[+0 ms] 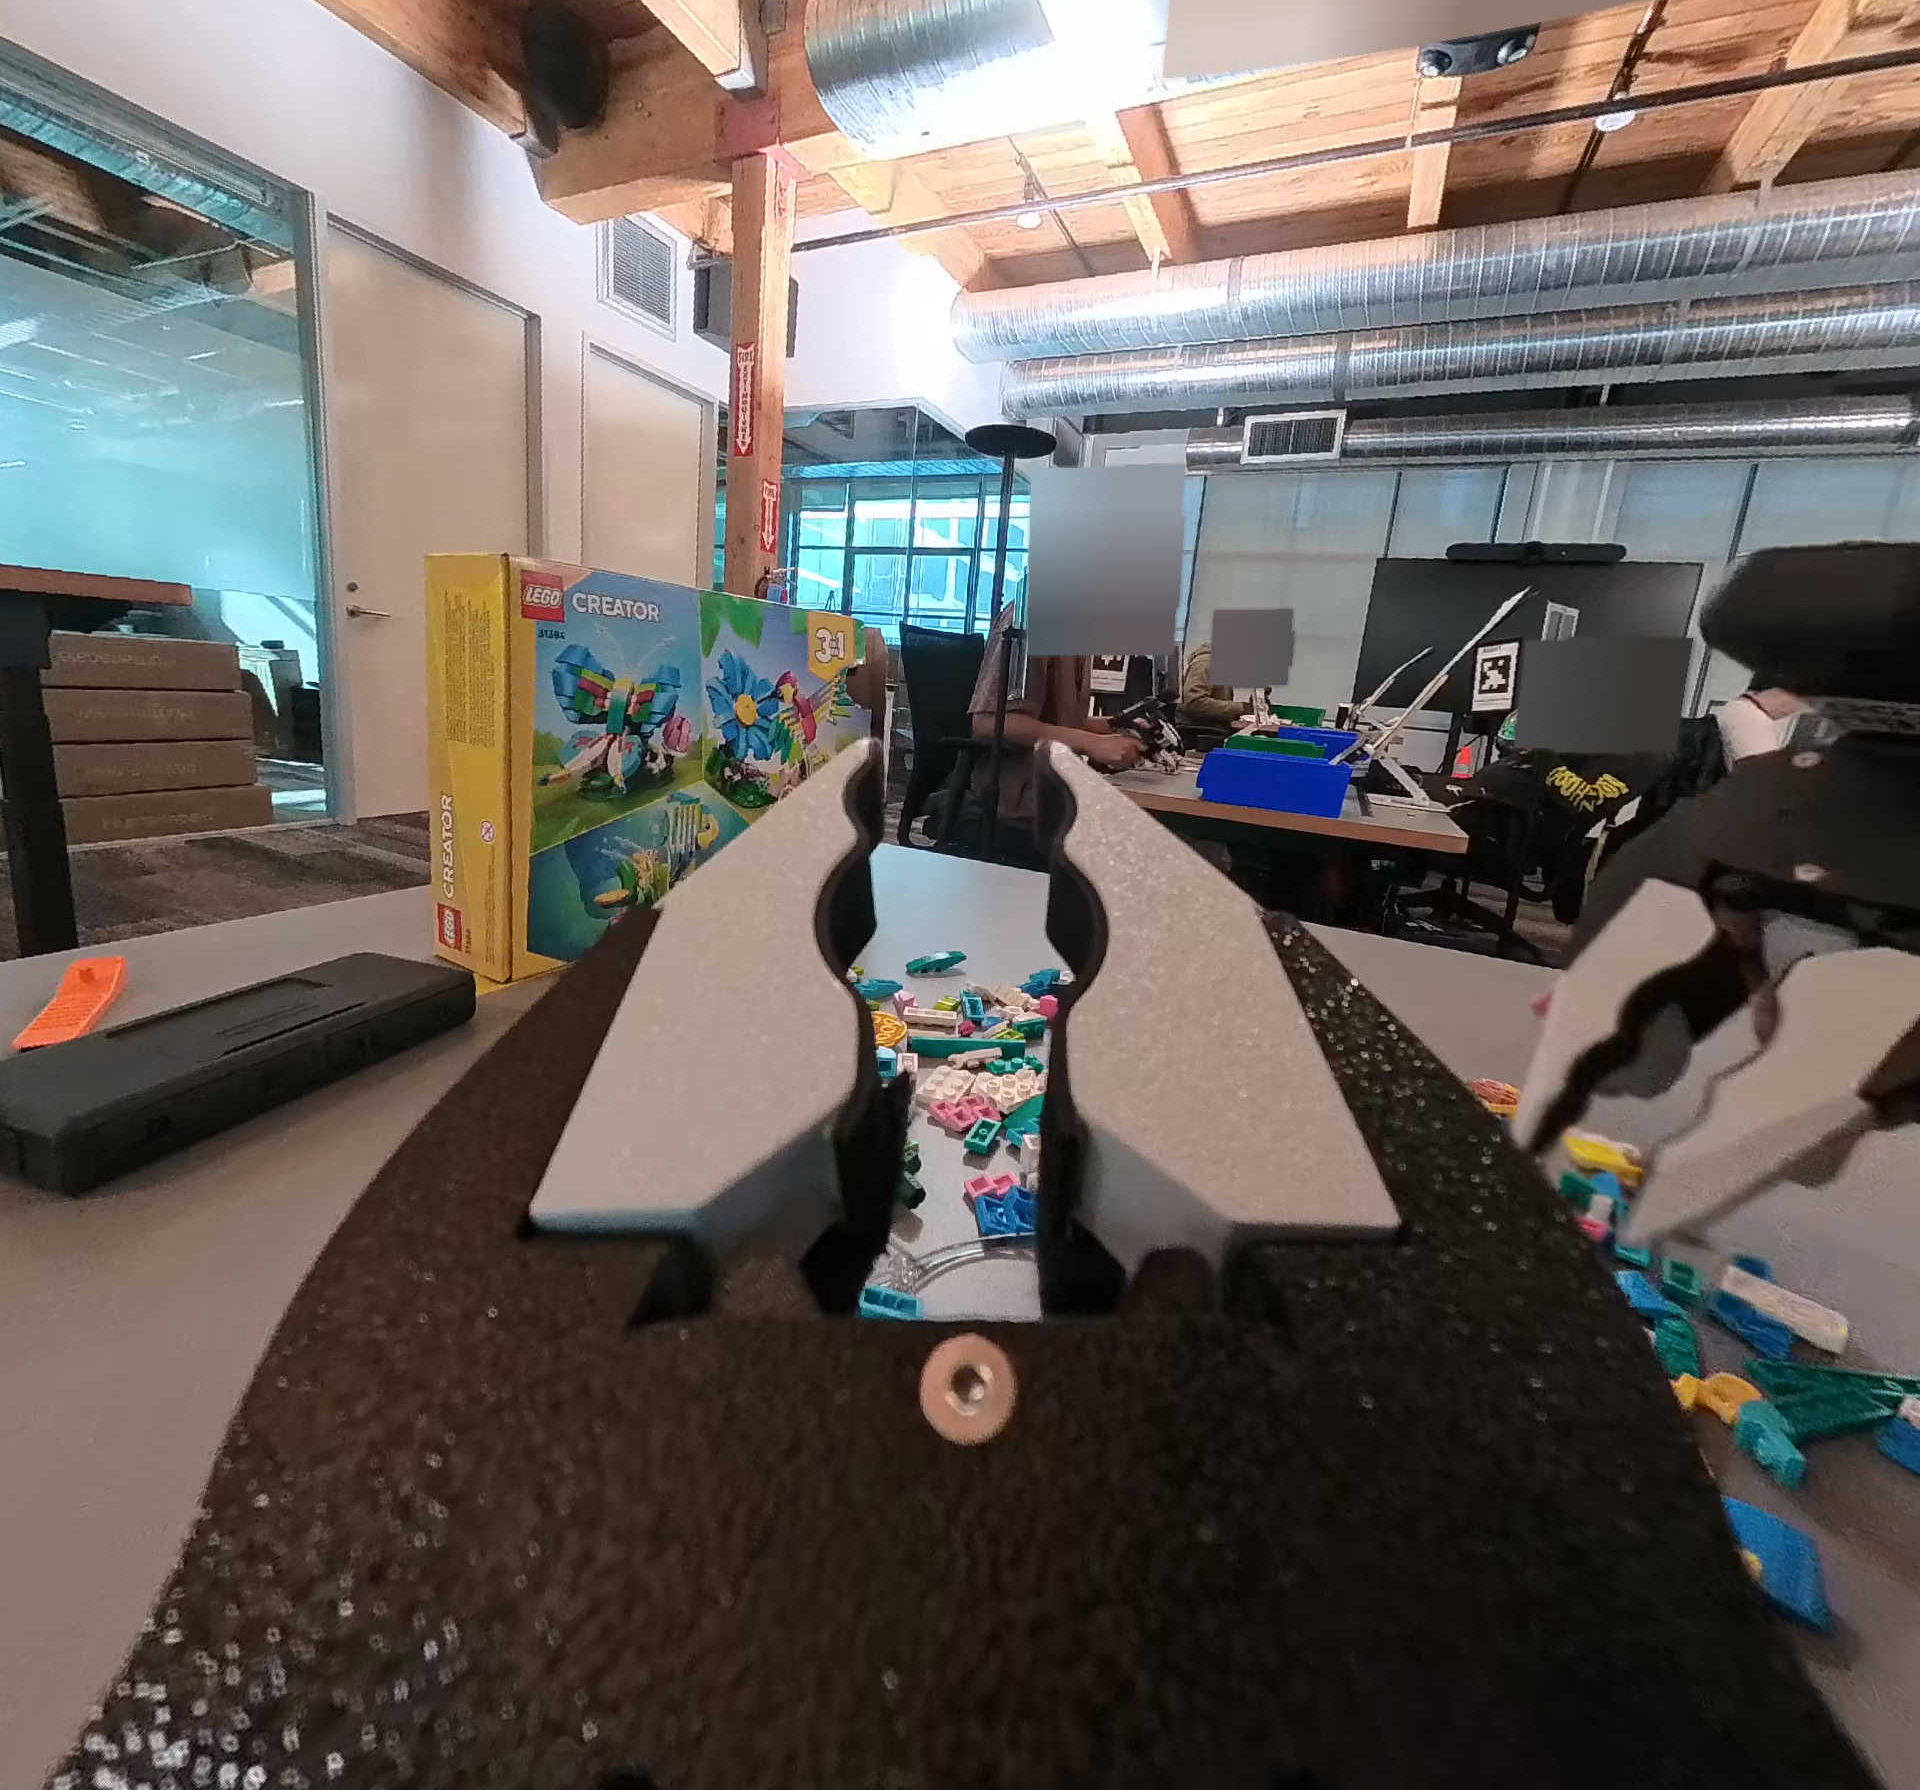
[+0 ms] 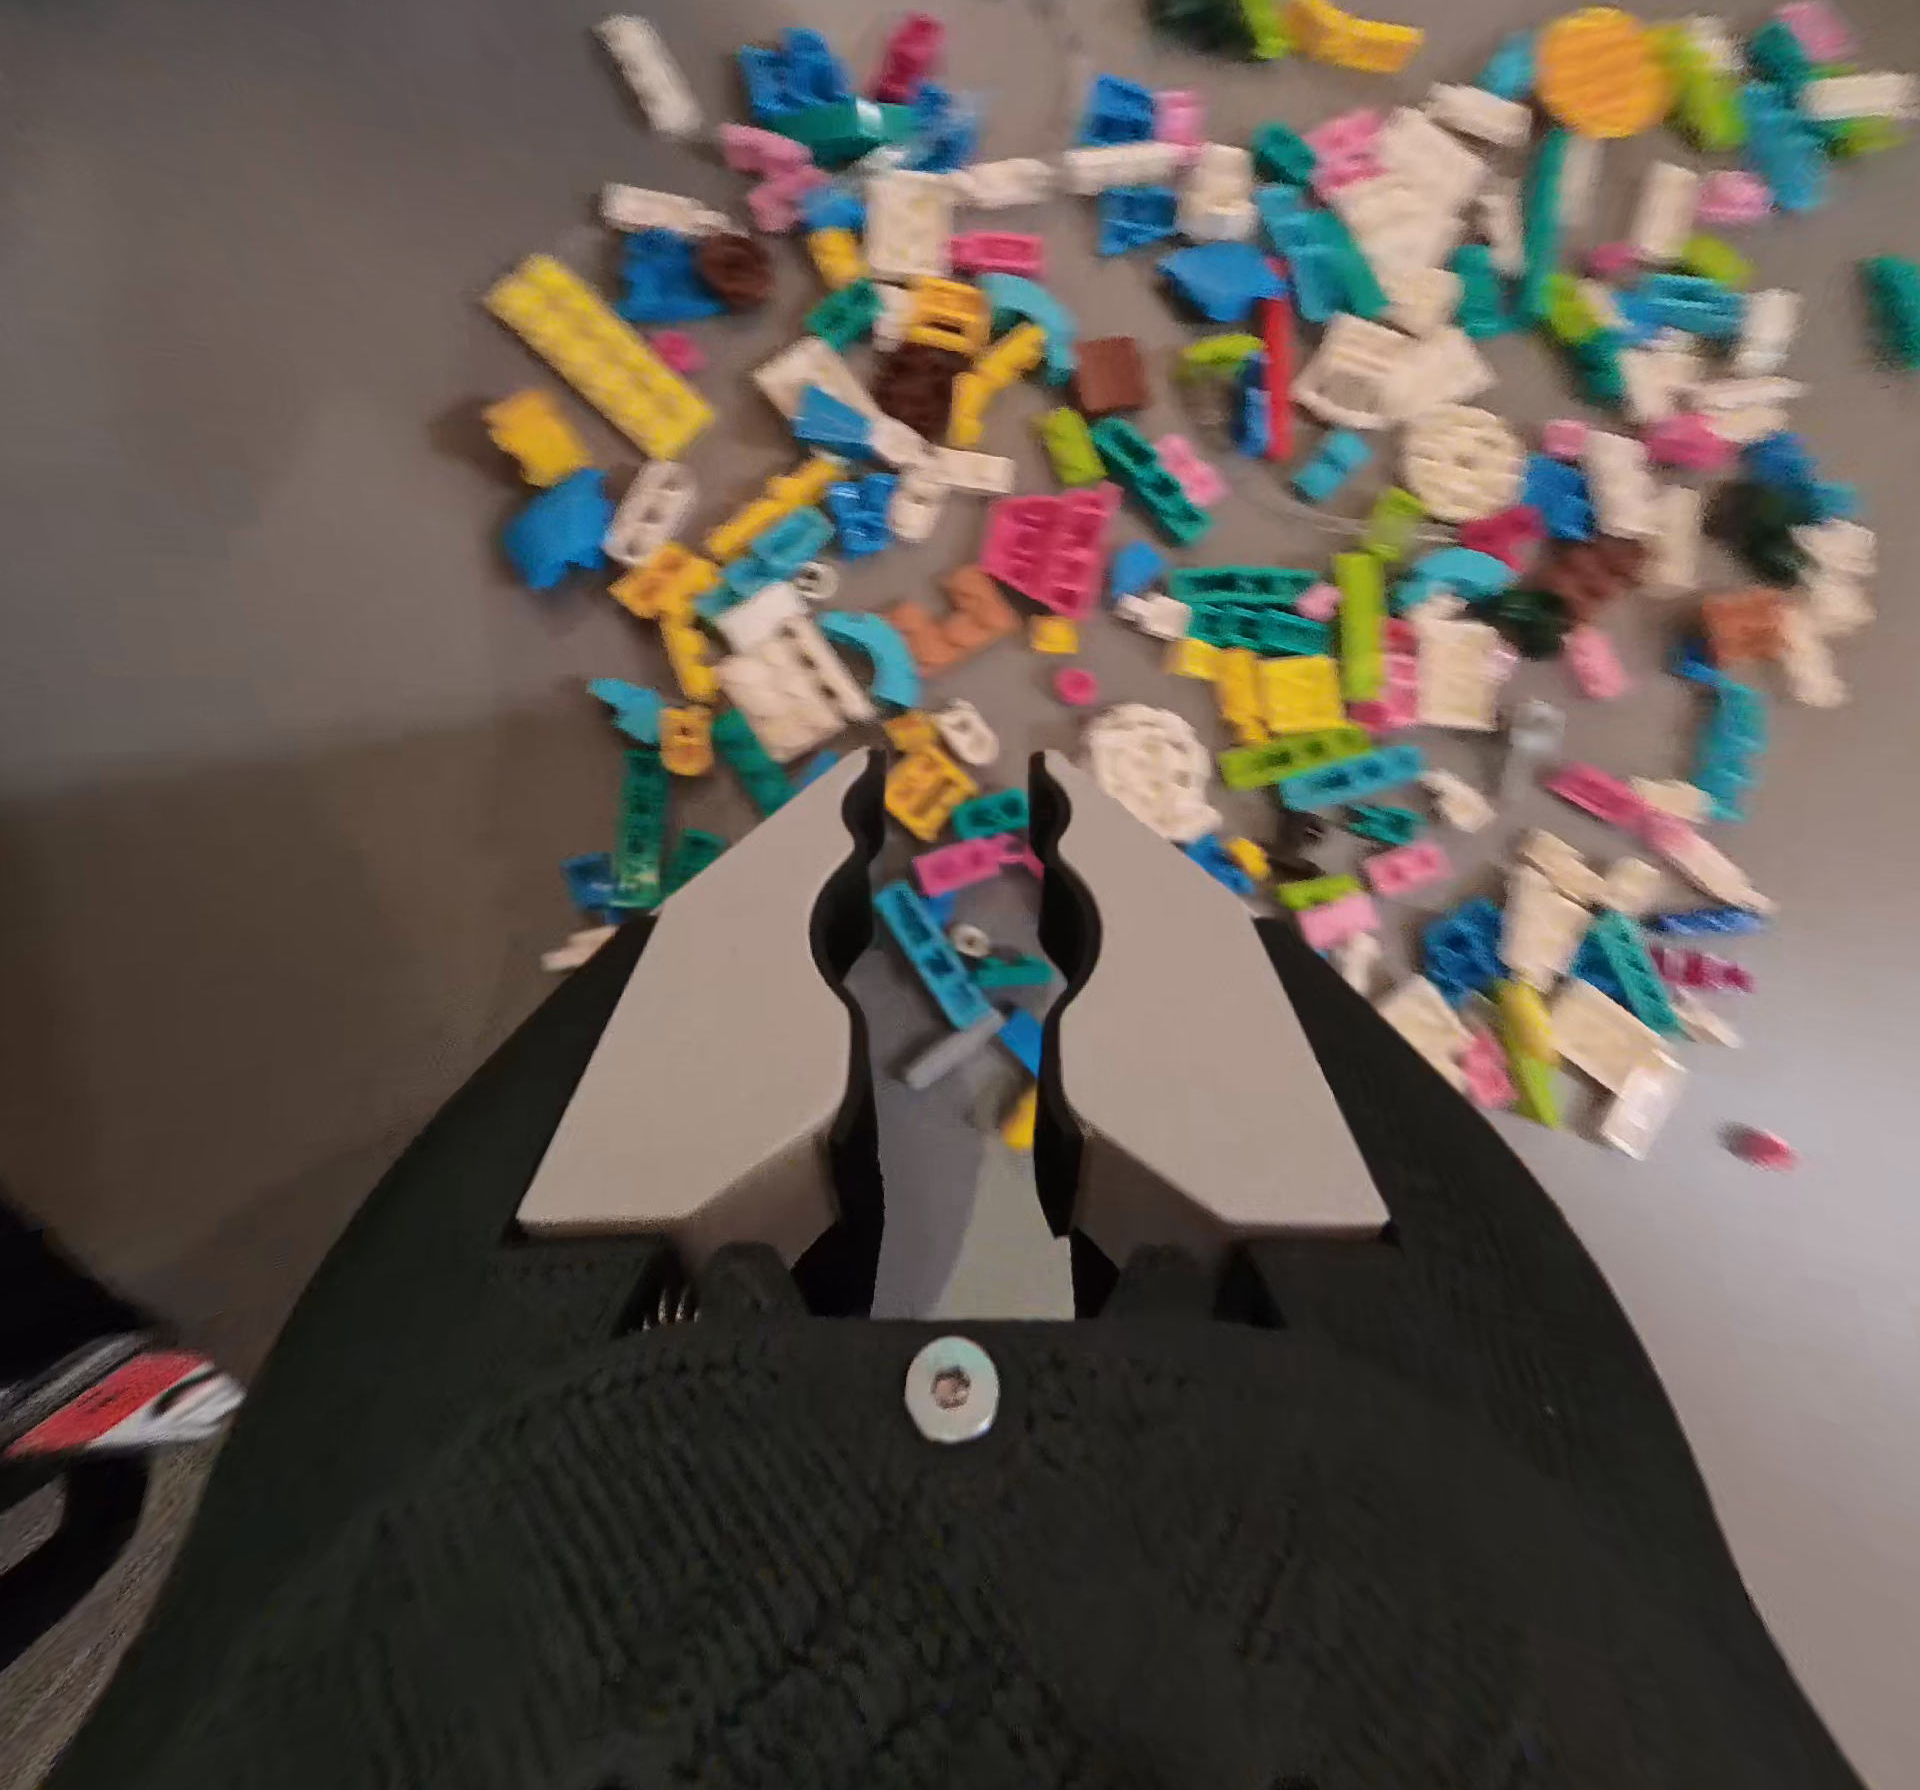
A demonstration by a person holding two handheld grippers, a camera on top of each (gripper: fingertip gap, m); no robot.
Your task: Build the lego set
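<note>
Lego pieces (image 2: 1195, 452) lie loose in a heap mid-table (image 2: 260, 390), none visibly joined; building looks barely begun. Left gripper (image 1: 961, 774) and right gripper (image 2: 956, 774) both gape, holding nothing. The set's box (image 1: 623, 764) stands toward the far edge.

The left wrist view is bright and mostly sharp, lit by daylight from the windows (image 1: 894, 535) at 12 o'clock and a glaring ceiling opening; wide-angle bending curves its edges. The right wrist view is dimmer and heavily motion-blurred: the lego pieces (image 2: 1195, 452) smear, worst toward 2 o'clock, and a soft shadow darkens the tabletop (image 2: 260, 597) at 9 o'clock.
</note>
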